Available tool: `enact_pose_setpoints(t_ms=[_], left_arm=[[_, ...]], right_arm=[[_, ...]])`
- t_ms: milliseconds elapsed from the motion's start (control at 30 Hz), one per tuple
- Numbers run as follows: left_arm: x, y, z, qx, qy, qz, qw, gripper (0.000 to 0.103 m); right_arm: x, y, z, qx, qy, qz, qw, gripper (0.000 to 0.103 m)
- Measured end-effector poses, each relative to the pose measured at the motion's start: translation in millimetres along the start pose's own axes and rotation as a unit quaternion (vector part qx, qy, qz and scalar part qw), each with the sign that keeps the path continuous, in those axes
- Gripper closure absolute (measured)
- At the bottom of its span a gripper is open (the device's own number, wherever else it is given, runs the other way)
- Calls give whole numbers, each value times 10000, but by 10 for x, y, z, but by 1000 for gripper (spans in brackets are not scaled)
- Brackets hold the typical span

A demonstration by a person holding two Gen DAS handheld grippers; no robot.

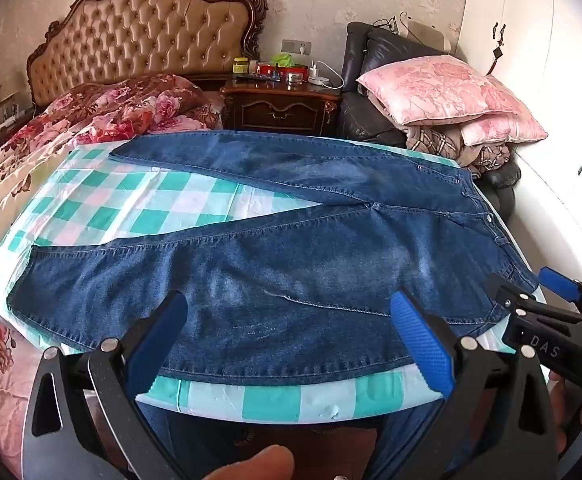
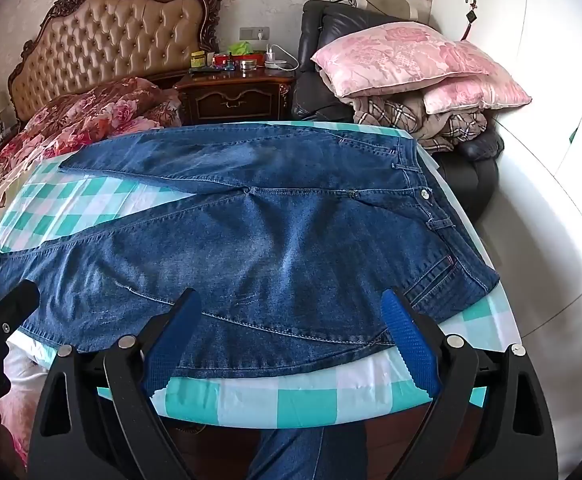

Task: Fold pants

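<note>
Hovering at the near table edge, left gripper (image 1: 287, 336) and right gripper (image 2: 291, 328) both stood agape, empty. Denim pants (image 2: 251, 232) lay flat on checked tablecloth (image 1: 151, 200), legs splayed. Only the right view showed the waistband button (image 2: 424, 193).

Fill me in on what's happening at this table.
A person holds a hand-held gripper in each hand over a pair of blue jeans spread flat on a table with a green checked cloth. The legs are splayed apart in a V, waistband to the right, so no fold has been made yet. The left hand-held gripper is open at the near edge of the nearer leg; the right hand-held gripper is open at the near edge by the hip. Neither grips the denim.
</note>
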State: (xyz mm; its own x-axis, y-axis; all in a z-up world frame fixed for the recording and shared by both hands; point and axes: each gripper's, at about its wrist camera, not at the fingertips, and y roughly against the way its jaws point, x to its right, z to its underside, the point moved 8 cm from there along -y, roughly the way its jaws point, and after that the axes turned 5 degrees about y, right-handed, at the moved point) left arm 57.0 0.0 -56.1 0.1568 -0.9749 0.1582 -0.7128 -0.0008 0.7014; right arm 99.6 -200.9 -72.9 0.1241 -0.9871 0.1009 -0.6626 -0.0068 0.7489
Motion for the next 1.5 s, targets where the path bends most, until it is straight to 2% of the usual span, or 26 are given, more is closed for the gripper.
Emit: enact_pose_setpoints(t_ms=[1500], left_arm=[[0, -3, 5, -18, 0, 5, 10000, 2]], right_arm=[[1, 4, 1, -7, 3, -8, 10000, 15]])
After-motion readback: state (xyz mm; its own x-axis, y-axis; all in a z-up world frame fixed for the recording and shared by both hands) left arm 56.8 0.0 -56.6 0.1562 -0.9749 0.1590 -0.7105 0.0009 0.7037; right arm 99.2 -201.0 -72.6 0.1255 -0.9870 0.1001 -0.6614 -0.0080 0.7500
